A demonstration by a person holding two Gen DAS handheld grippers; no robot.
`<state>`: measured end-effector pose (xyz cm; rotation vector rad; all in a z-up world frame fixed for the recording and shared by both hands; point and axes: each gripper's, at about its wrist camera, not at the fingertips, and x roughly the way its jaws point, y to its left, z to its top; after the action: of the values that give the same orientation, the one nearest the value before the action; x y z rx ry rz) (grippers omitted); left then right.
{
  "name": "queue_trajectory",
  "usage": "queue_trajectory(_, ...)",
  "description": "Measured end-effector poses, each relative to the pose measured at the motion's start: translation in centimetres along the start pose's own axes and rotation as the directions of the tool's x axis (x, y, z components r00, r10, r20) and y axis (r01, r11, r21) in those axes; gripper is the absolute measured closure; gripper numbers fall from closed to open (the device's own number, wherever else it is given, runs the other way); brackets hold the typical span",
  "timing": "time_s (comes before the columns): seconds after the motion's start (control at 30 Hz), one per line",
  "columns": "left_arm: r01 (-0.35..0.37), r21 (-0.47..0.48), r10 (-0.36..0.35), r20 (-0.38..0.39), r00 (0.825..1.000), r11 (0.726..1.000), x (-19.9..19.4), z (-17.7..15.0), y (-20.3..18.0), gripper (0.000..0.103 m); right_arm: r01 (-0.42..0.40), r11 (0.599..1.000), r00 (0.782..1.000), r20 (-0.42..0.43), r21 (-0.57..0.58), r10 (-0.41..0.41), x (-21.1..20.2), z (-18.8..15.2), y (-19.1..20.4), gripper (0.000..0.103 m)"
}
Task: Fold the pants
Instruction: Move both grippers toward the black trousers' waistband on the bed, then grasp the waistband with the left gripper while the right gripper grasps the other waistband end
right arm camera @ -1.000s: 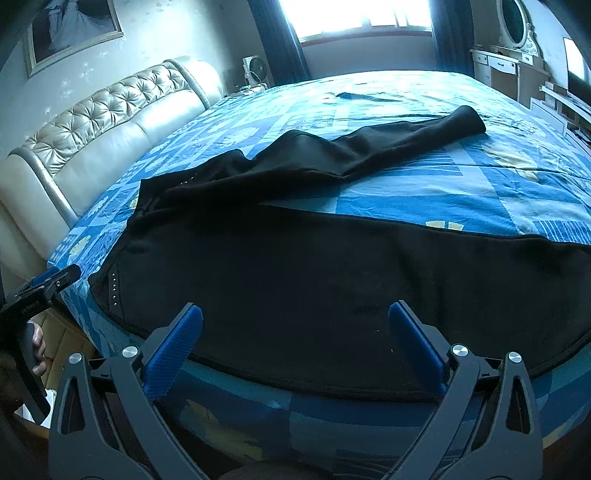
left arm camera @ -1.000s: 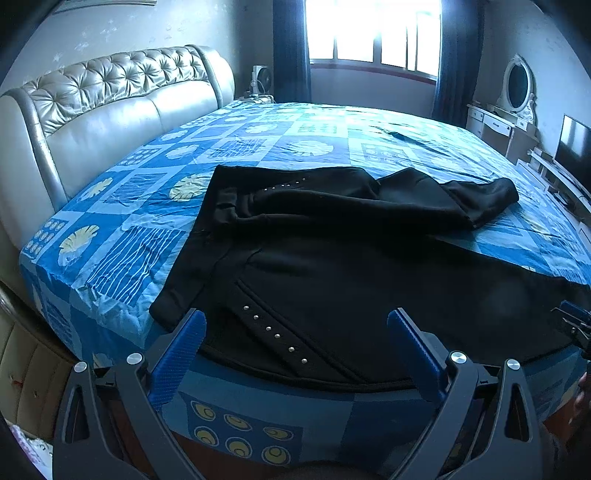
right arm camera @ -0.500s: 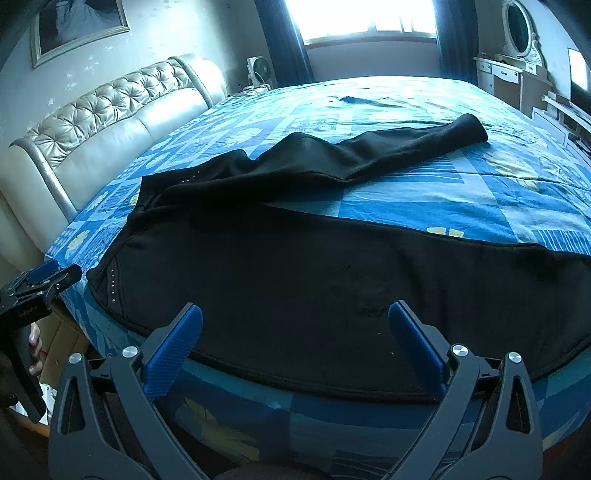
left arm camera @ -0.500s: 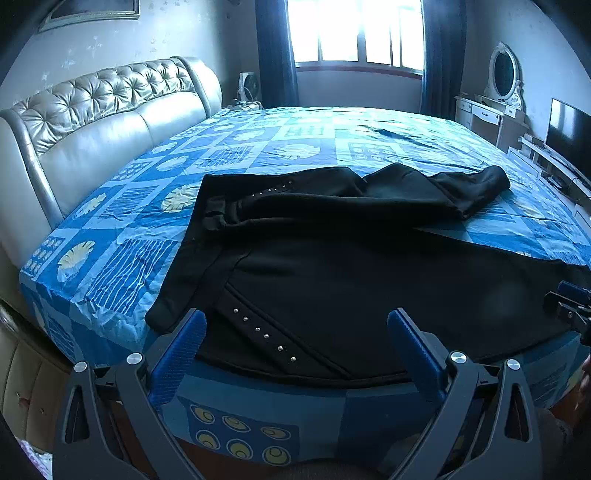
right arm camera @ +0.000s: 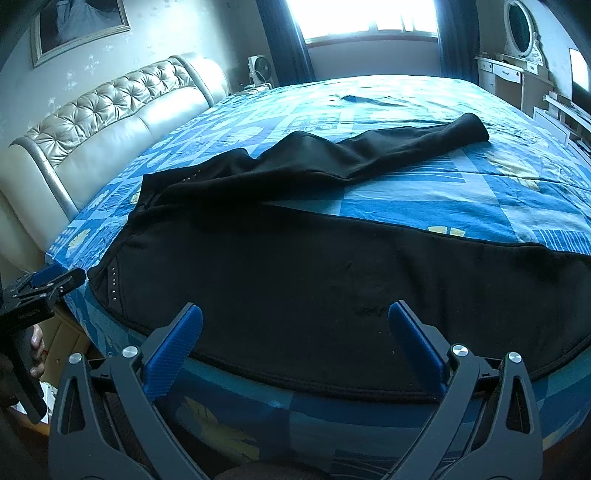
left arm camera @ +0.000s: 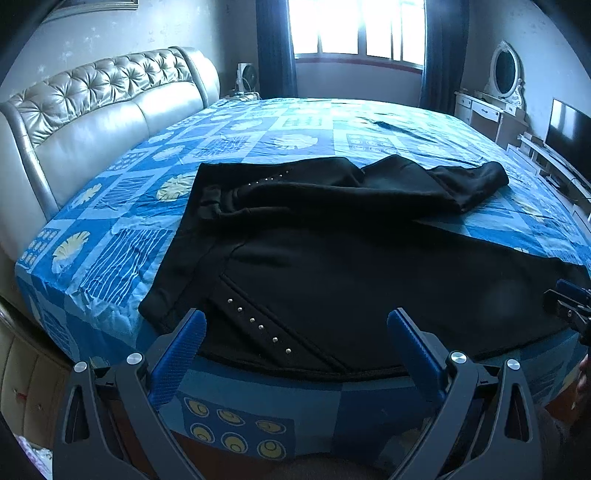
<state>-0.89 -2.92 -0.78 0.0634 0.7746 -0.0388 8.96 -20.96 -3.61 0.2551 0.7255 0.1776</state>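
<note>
Black pants (left arm camera: 332, 266) (right arm camera: 332, 273) lie spread on a blue patterned bed, waist to the left with rows of small silver studs (left arm camera: 258, 326). One leg runs along the near bed edge, the other angles away toward the far right (right arm camera: 424, 144). My left gripper (left arm camera: 295, 332) is open, hovering just off the near edge by the waist and studded pocket. My right gripper (right arm camera: 295, 325) is open too, over the near hem of the closer leg. Neither touches the cloth. Each gripper shows at the edge of the other's view (left arm camera: 569, 302) (right arm camera: 40, 291).
A tufted cream headboard (left arm camera: 92, 110) bounds the bed at left. A window with dark curtains (left arm camera: 354, 33) is at the back, a white vanity with oval mirror (left arm camera: 498, 96) and a TV (left arm camera: 569, 129) at right. A small fan (right arm camera: 262, 70) stands by the headboard. A hand (right arm camera: 37, 350) holds the left gripper's handle.
Both grippers have pulled back and risen slightly from the bed edge, so more of the room shows. Both stay open. The pants have not moved.
</note>
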Motion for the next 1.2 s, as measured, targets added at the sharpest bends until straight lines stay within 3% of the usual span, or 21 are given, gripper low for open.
queue_trajectory(0.43, 0.054, 0.018, -0.054, -0.024, 0.998, 0.998, 0.8, 0.3, 0.2, 0.005, -0.018, 0.998, 1.000, -0.018, -0.056, 0.017, -0.1, 0.1, 0.9, 0.002)
queue_trajectory(0.53, 0.093, 0.044, -0.092, -0.024, 0.995, 0.995, 1.3, 0.8, 0.1, 0.005, -0.026, 0.997, 0.999, -0.029, -0.074, 0.024, 0.0, 0.2, 1.1, 0.002)
queue_trajectory(0.67, 0.204, 0.050, -0.202, -0.039, 0.979, 0.978, 2.5, 2.8, 1.6, 0.005, -0.044, 0.997, 0.998, -0.040, -0.061, 0.041, 0.2, 0.6, 0.8, 0.002)
queue_trajectory(0.73, 0.195, 0.020, -0.194, -0.031, 0.980, 0.981, 3.4, 4.2, 3.2, 0.005, -0.053, 0.997, 0.998, -0.041, -0.049, 0.051, 0.3, 1.1, 0.5, 0.002)
queue_trajectory(0.83, 0.195, -0.003, -0.195, -0.017, 0.981, 0.981, 5.8, 7.5, 6.5, 0.005, -0.071, 0.997, 0.997, -0.044, -0.033, 0.070, 0.8, 2.0, 0.2, 0.002)
queue_trajectory(0.97, 0.144, -0.006, -0.143, 0.041, 0.989, 0.990, 10.6, 12.2, 11.9, 0.005, -0.092, 0.996, 0.995, -0.045, 0.010, 0.093, 1.9, 3.1, -0.3, 0.002)
queue_trajectory(1.2, 0.087, -0.068, -0.088, -0.020, 0.996, 0.994, 21.5, 17.6, 18.7, 0.005, -0.120, 0.991, 0.990, -0.071, 0.059, 0.124, 4.3, 3.9, -0.4, 0.002)
